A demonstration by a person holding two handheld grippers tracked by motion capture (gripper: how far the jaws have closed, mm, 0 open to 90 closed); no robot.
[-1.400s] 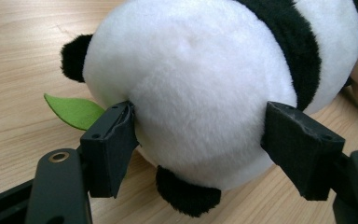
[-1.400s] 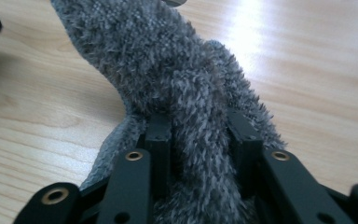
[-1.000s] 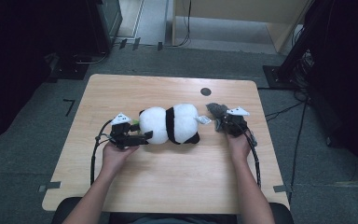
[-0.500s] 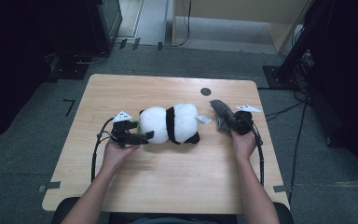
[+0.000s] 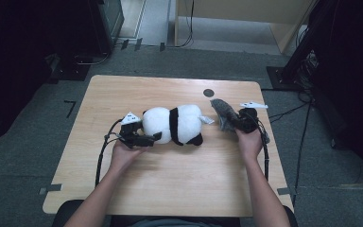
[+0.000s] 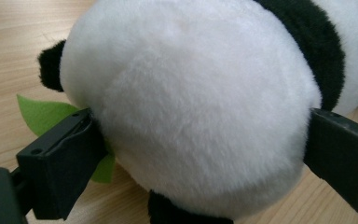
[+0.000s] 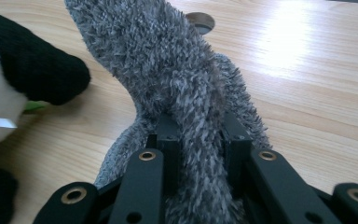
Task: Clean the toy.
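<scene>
So the left tongs (image 5: 155, 137) had just spread wide around the panda's (image 5: 172, 124) head end; the panda lay mid-tabletop (image 5: 170, 179), and whether the pads pressed on it I couldn't tell. Right tongs (image 5: 230, 121) were pinching the grey fuzzy sock (image 5: 221, 111), now lifted off the wood beside the panda's feet. Probably dressing the toy next.

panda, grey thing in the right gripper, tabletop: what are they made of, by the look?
Panda: plush, short dense white and black pile, likely a soft stuffed body; green leaf beside it looks like felt.
Grey cloth: shaggy, fuzzy knit or chenille-like fabric, long mottled fibres, limp where the right gripper pinches it.
Table: light wood grain, smooth with a slight sheen; solid or laminate, can't tell.
</scene>
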